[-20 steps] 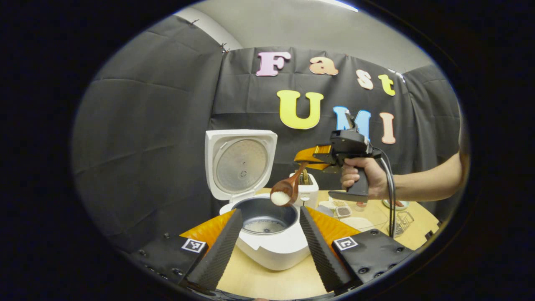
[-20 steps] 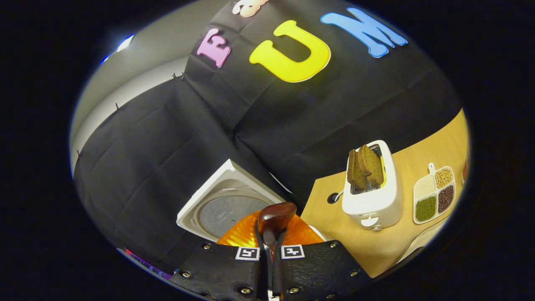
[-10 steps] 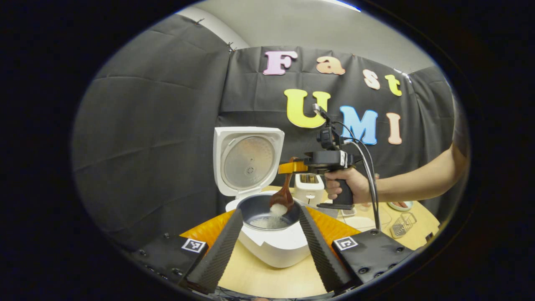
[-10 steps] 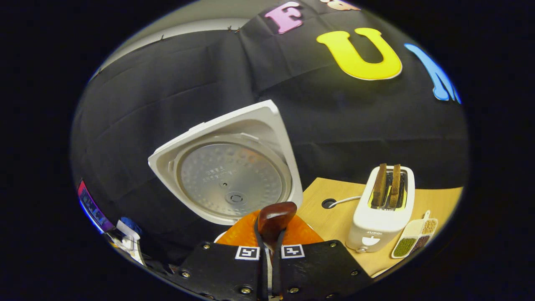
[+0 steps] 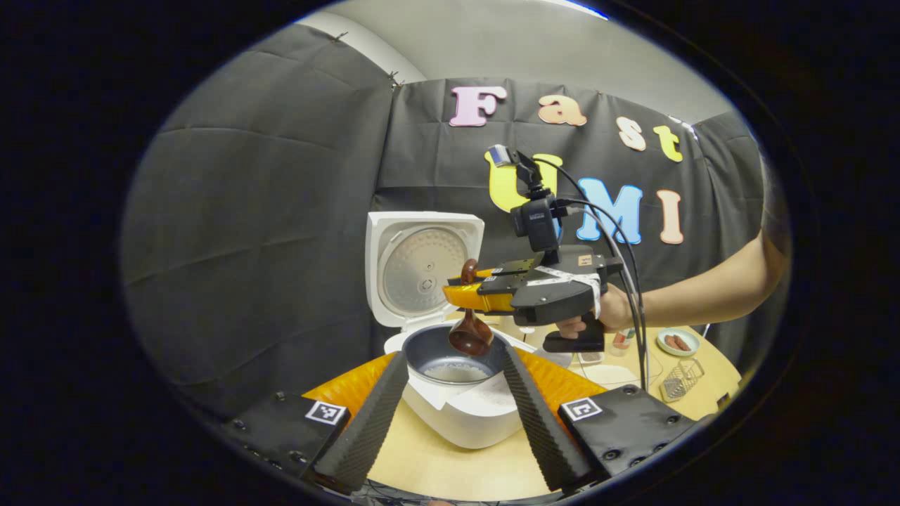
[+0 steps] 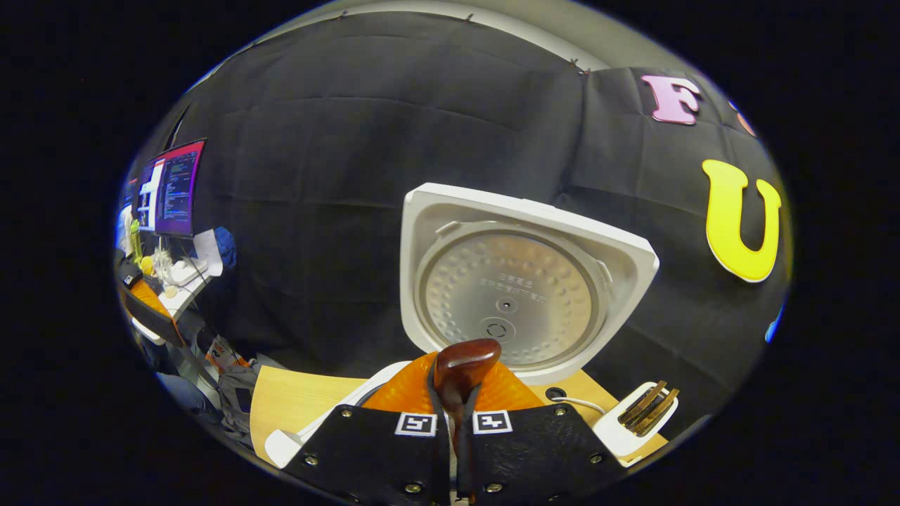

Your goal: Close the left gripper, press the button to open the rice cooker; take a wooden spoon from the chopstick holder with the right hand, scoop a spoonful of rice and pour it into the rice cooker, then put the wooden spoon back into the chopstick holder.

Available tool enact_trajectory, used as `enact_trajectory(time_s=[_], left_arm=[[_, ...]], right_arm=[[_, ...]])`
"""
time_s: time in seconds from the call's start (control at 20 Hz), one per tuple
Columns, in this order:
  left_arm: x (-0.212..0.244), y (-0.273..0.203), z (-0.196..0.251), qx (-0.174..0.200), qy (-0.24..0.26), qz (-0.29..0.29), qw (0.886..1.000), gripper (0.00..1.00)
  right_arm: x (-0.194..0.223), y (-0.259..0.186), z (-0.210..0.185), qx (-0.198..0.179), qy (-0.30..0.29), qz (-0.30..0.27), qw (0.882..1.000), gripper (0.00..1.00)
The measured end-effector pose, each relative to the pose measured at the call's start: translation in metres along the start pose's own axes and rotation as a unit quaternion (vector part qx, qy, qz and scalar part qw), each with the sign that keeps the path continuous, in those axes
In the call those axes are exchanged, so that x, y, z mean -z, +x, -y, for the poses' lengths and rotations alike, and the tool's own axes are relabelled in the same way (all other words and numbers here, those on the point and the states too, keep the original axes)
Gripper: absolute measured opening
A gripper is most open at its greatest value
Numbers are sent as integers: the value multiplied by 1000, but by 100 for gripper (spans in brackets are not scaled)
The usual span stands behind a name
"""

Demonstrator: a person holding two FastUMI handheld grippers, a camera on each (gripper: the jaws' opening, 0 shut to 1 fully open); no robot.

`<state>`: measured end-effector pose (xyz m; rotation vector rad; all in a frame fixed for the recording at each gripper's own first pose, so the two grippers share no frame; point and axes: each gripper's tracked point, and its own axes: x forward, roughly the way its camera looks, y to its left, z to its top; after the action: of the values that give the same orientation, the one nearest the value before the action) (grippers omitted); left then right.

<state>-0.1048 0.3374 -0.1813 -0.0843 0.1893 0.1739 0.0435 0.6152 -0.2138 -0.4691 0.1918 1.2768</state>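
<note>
Over the open rice cooker [image 5: 450, 393] I hold my right gripper [image 5: 472, 294] level, its two fingers clamped on the handle of the wooden spoon [image 5: 470, 330]. The spoon hangs down from the grip with its bowl tipped over the dark inner pot [image 5: 430, 351], just above the white rice [image 5: 457, 372] lying at the bottom. In the right gripper view the butt of the wooden spoon [image 6: 460, 369] sticks up between the closed fingers of the right gripper [image 6: 455, 429], and beyond it the lid [image 6: 520, 277] of the rice cooker stands upright, its grey metal inner plate facing me. My hand [image 5: 610, 316] wraps the pistol handle of that gripper, forearm reaching in from the right.

My left gripper [image 5: 453, 414] waits low in front of the cooker with its fingers spread wide apart, gripping nothing; the cooker's white front sits between them on the wooden table [image 5: 436, 467].

Behind the cooker, in the right gripper view, a white toaster [image 6: 636, 422] with two dark slices of bread stands on the table, its cord running to a hole in the tabletop. In the left gripper view, to the right of the cooker, I see a small wire basket [image 5: 676, 379] and a little plate [image 5: 678, 343]. Far left in the right gripper view a lit monitor [image 6: 176, 188] sits over a cluttered desk.
</note>
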Motion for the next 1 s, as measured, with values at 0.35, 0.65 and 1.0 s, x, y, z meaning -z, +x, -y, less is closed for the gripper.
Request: enact_trajectory(time_s=[0.35, 0.65, 1.0], left_arm=[[-3, -8, 10, 9, -7, 3, 1000, 95], [-12, 2, 35, 35, -22, 7, 999, 95], [-19, 26, 79, 74, -20, 15, 997, 95]], right_arm=[[-35, -49, 57, 67, 147, 53, 985, 5], [-40, -109, 107, 85, 383, 120, 912, 5], [-19, -207, 139, 127, 498, 157, 843, 5]])
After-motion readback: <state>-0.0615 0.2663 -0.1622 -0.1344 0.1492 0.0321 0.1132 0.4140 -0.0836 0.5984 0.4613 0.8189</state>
